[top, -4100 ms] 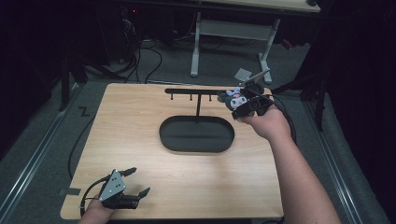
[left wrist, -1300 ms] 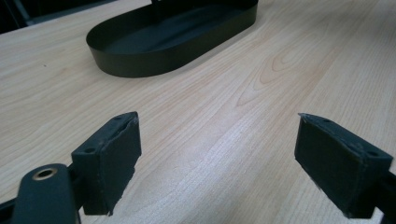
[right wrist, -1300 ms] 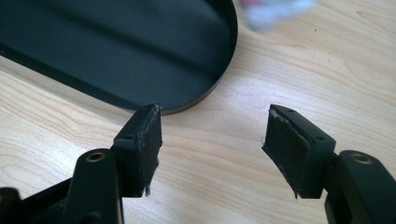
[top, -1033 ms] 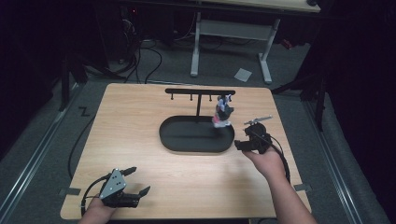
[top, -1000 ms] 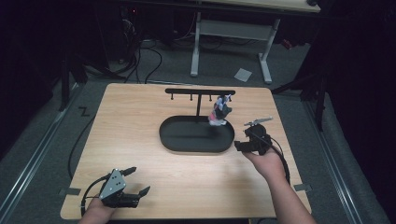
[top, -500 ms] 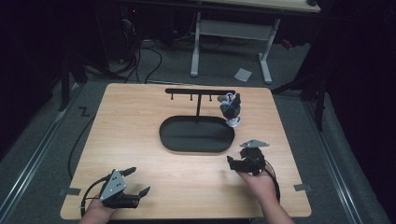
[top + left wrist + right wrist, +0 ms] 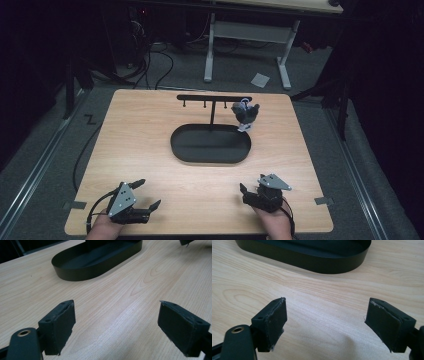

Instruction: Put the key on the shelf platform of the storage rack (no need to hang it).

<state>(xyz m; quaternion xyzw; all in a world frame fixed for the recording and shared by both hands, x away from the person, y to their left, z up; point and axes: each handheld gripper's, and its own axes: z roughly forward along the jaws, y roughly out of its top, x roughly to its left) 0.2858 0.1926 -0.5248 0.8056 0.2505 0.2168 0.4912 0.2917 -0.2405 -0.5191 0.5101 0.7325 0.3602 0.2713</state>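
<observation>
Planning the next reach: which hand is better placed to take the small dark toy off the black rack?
Right, probably. The right tool rests open on the toy's side; the left tool lies at the opposite corner.

In the high view the small dark toy (image 7: 245,114) hanging at the right end of the black rack (image 7: 212,98) is too small to make out; its shape and its pale tag stay unclear (the hook holding it cannot be told either). The person's hands are cut off by the bottom edge. In both gripper views the black oval tray (image 7: 95,258) runs past the top edge.
</observation>
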